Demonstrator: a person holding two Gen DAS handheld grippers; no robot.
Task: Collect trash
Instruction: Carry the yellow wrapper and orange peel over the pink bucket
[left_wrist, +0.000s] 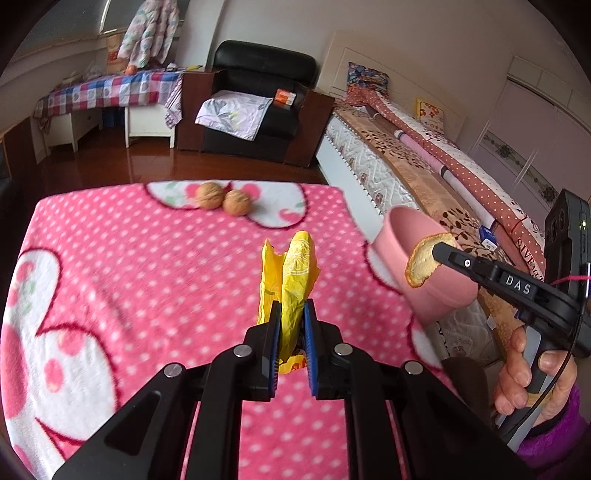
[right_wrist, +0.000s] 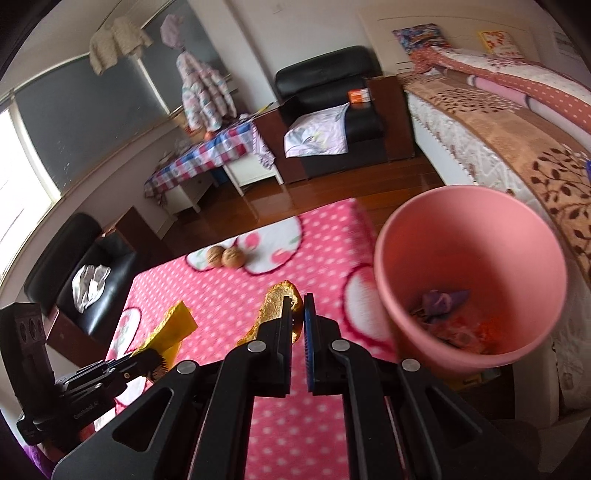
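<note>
Bedroom setting: a pink polka-dot blanket (left_wrist: 147, 277) with white cherry patches covers a table in the foreground, with a bed and a black armchair behind it. Two walnuts (left_wrist: 223, 199) sit touching each other near the blanket's far edge.

Both hand-held tongs carry trash. The left gripper (left_wrist: 291, 314) is clamped on a crumpled yellow wrapper (left_wrist: 295, 266), which stands upright from its pads, long axis pointing away from the camera. The right gripper (right_wrist: 295, 314) is pinched shut on a curved strip of orange peel (right_wrist: 275, 302); the peel sticks up and leans to the left of the jaws. A hand (left_wrist: 532, 376) in a purple sleeve holds the right tool.

The pink trash bin (right_wrist: 384, 258) stands off the table's right edge, beside the bed, mouth tilted toward the camera, with purple and orange scraps already in its bottom. It lies just right of the right gripper, so the peel is close to its rim. The left gripper is farther off; the wrapper would need to travel rightward across the blanket to reach the bin.
</note>
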